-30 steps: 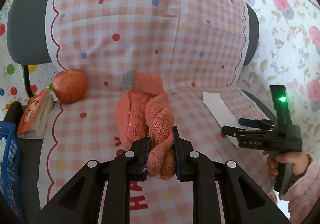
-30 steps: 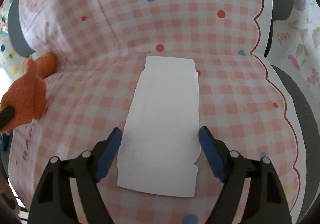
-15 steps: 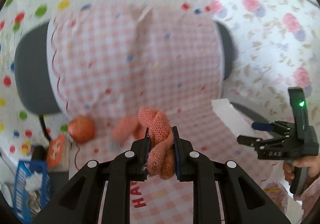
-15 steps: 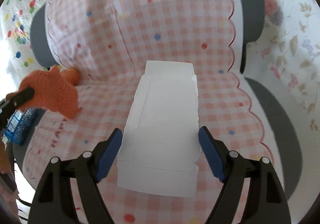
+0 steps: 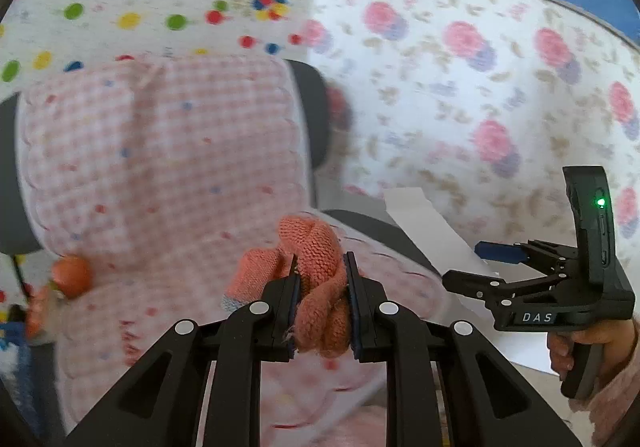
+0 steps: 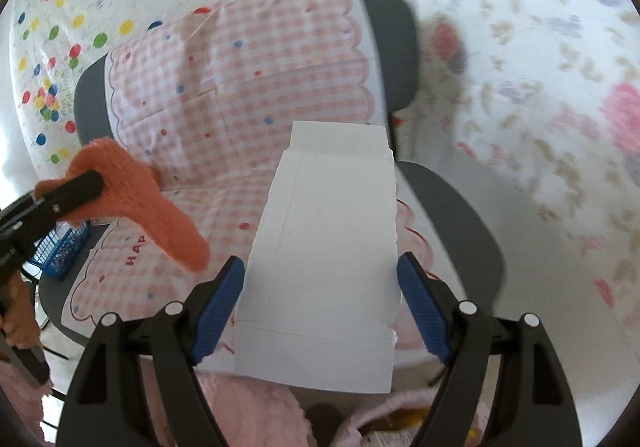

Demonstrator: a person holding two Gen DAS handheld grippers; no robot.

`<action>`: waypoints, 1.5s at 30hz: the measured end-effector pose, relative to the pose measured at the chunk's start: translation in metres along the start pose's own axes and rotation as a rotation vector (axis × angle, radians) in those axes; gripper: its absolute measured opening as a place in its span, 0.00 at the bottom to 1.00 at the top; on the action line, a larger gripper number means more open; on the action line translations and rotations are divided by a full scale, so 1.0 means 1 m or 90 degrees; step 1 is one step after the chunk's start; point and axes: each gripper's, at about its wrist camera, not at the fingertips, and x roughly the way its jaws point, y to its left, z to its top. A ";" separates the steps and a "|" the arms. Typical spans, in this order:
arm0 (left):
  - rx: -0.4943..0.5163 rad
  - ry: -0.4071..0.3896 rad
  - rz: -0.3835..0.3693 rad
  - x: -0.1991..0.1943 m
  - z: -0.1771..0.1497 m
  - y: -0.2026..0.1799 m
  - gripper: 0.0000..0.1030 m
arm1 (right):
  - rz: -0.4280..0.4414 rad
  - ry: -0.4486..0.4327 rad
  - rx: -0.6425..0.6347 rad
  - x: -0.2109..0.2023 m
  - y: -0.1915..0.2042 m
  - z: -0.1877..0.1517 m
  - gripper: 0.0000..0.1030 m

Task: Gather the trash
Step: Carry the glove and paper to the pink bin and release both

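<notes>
Two loads are up at once. My left gripper (image 5: 320, 299) is clamped on a soft knit sock (image 5: 318, 267), bunched and limp, gripped mid-length. My right gripper (image 6: 320, 287) pinches a stiff, light paper box (image 6: 324, 247) by its side edges. Both hang above the checked chair cover (image 6: 240, 87); a blue basket (image 6: 60, 251) sits left.

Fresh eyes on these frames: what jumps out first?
The orange knitted sock, clamped in the left gripper and held above the pink checked chair cover. Next, the white flattened box, held flat between the right gripper fingers in front of the chair. An apple sits blurred at far left.
</notes>
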 end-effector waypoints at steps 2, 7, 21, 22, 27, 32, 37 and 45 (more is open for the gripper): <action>0.005 0.004 -0.025 0.002 -0.006 -0.015 0.20 | -0.018 -0.005 0.010 -0.015 -0.008 -0.011 0.75; 0.028 0.019 -0.092 0.011 -0.023 -0.056 0.20 | -0.098 -0.023 0.026 -0.053 -0.023 -0.046 0.75; 0.083 0.116 -0.243 0.062 -0.068 -0.159 0.20 | -0.221 0.013 0.127 -0.108 -0.078 -0.134 0.75; 0.088 0.121 -0.247 0.065 -0.070 -0.163 0.20 | -0.221 0.015 0.134 -0.109 -0.081 -0.138 0.75; 0.106 0.157 -0.242 0.088 -0.082 -0.180 0.22 | -0.208 0.027 0.171 -0.103 -0.100 -0.156 0.76; 0.102 0.180 -0.232 0.101 -0.084 -0.182 0.39 | -0.183 0.037 0.195 -0.093 -0.113 -0.166 0.76; 0.053 0.184 -0.230 0.105 -0.077 -0.165 0.55 | -0.176 0.045 0.210 -0.083 -0.123 -0.170 0.80; 0.041 0.165 -0.109 0.080 -0.065 -0.132 0.61 | -0.176 0.032 0.216 -0.094 -0.121 -0.167 0.80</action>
